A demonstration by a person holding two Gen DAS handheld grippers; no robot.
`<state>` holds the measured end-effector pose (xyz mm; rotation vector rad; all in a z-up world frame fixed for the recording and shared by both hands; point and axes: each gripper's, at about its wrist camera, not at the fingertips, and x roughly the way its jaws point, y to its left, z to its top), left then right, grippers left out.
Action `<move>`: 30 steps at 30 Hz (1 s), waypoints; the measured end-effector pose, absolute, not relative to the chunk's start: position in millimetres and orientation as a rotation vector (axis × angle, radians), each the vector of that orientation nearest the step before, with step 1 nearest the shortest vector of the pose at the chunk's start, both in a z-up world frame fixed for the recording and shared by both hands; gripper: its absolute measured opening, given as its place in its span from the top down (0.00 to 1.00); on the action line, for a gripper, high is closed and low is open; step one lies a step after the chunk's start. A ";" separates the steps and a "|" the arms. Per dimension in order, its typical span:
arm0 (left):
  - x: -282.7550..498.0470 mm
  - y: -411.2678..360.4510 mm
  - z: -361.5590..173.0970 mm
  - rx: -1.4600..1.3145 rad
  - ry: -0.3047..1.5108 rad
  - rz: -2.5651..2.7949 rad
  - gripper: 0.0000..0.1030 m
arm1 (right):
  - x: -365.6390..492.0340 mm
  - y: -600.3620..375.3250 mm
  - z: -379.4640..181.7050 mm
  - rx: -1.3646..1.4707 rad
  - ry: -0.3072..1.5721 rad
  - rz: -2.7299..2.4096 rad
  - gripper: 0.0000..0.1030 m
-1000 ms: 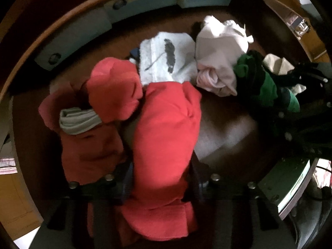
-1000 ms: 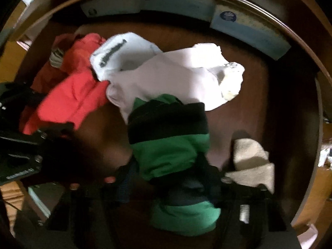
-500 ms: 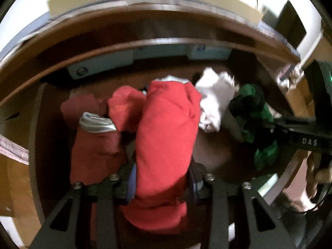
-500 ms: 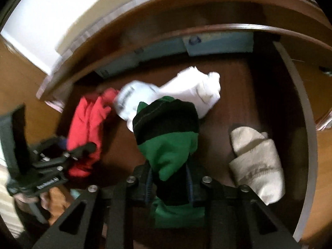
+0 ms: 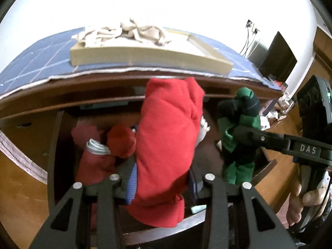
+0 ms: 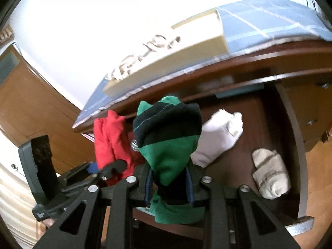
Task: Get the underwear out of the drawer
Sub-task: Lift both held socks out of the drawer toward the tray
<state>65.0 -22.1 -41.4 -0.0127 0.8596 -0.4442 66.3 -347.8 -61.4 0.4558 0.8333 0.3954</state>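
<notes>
Underwear lifted: two rolled cloth pieces.
My left hand-held gripper [image 5: 164, 178]: clamped on one red underwear roll [image 5: 166, 145].
My right hand-held gripper [image 6: 169, 178]: clamped on one green-and-black underwear roll [image 6: 168, 139].
Brown wooden drawer [image 6: 294, 145]: open.

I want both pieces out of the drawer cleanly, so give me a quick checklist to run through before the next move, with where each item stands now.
1. Left claw gripping the red underwear: ok, the cloth is pinched between its fingers.
2. Right claw gripping the green and black underwear: ok, held the same way.
3. Red piece free of the other red clothes in the drawer: cannot tell, its lower end hangs behind the claw.
4. Green piece clear of the white bundle and the beige socks: ok, both lie apart from it.
5. The two claws apart from each other: ok, side by side, not touching.
6. Landing spot: cannot tell, the tray on the top already holds cloth.
</notes>
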 end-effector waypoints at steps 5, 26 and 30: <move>55.7 -24.2 -23.7 -0.013 0.803 -0.464 0.62 | 61.9 -343.1 -34.4 0.425 0.758 0.397 0.73; 83.0 -56.2 44.3 0.000 0.623 -0.468 0.62 | 93.4 -336.1 39.4 0.366 0.599 0.388 0.72; 97.2 -59.8 53.6 -0.019 0.598 -0.468 0.62 | 106.7 -336.7 48.2 0.349 0.577 0.368 0.72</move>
